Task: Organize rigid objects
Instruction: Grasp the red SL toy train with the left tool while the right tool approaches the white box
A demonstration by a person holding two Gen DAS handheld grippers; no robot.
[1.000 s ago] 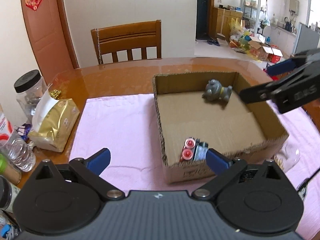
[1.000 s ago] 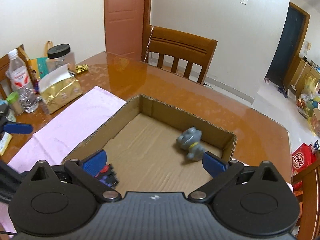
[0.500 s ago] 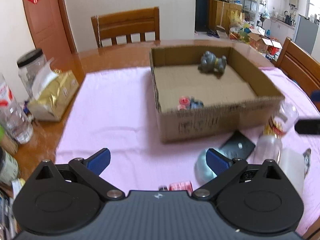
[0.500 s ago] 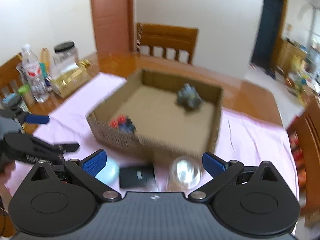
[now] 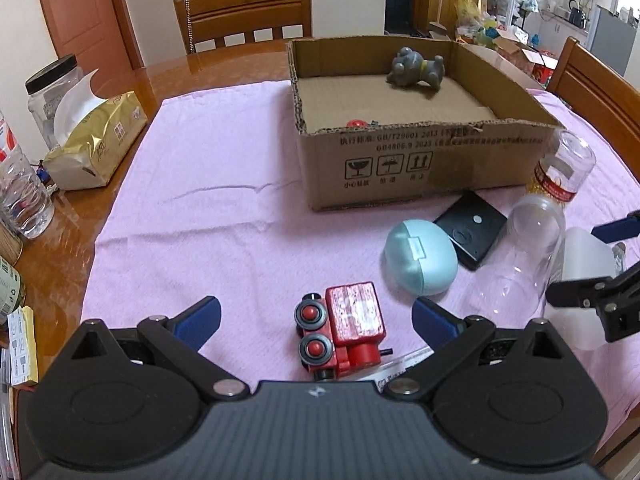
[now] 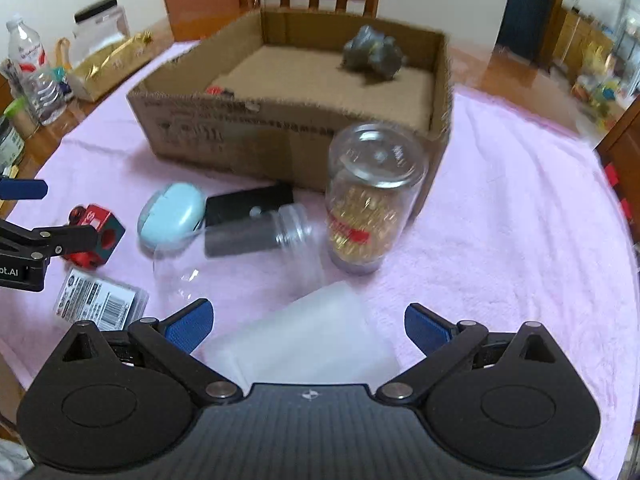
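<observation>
Left wrist view: left gripper (image 5: 316,314), jaws open, straddles the red toy train (image 5: 342,330); lower squarely, close across its flat sides. Right gripper (image 6: 308,326) jaws open, empty.

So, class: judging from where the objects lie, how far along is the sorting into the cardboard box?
Done: the grey figurine and a small red-topped toy lie in the cardboard box. In hand: nothing; the left gripper is open around the red toy train, and the right gripper is open over a white container. Left: blue egg-shaped case, black case, two jars.
</observation>
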